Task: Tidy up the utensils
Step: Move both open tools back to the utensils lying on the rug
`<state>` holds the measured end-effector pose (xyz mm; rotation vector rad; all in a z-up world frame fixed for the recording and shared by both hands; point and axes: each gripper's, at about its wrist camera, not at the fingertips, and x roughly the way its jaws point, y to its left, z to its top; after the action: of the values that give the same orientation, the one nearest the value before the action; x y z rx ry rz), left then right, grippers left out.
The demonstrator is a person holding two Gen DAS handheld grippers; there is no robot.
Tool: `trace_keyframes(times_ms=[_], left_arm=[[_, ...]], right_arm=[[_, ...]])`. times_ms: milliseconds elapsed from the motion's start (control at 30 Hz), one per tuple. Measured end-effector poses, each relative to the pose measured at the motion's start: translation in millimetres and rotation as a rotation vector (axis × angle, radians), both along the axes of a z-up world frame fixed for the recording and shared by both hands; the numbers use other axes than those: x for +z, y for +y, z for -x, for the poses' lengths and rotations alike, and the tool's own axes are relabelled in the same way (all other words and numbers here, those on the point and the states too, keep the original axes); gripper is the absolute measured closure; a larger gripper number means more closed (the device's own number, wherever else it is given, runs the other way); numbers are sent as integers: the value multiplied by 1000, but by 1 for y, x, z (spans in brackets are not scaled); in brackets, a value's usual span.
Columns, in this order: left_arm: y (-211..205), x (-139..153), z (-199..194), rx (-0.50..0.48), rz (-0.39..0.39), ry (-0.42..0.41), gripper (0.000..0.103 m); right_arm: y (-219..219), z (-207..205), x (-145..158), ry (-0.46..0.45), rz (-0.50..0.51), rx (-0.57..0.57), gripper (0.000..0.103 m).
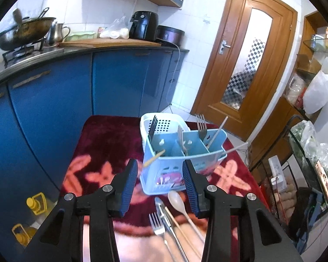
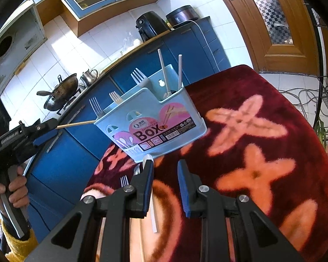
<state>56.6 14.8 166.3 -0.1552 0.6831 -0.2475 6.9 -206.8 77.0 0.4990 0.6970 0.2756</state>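
L gripper [image 1: 160, 182] fingers spread, empty, above fork [image 1: 157, 223], tongs and white spoon [image 1: 177, 199] lying on surface before blue utensil box [image 1: 175, 152]. R gripper [image 2: 165, 185] apart, empty. Advise: centre on one handle, lift clear of neighbours.

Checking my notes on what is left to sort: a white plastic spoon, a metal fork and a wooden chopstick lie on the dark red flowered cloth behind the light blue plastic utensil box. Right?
Not quite: the white plastic spoon, the metal fork and the wooden chopstick lie in front of the light blue plastic utensil box, on the gripper side, not behind it. The left wrist view shows them on the dark red flowered cloth.
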Motion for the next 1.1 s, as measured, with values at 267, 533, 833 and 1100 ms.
trace_keyframes(times_ms=[267, 533, 833, 1100], left_arm=[[10, -8, 32, 23, 12, -22, 59], [10, -43, 49, 42, 6, 22, 59], [5, -91, 43, 33, 26, 120, 59], [-9, -127, 31, 9, 11, 198, 59]], right_arm=[[10, 6, -1, 4, 32, 17, 76], [24, 12, -10, 31, 82, 38, 74], [32, 14, -21, 43, 153, 42, 72], [37, 16, -23, 25, 220, 53, 67]])
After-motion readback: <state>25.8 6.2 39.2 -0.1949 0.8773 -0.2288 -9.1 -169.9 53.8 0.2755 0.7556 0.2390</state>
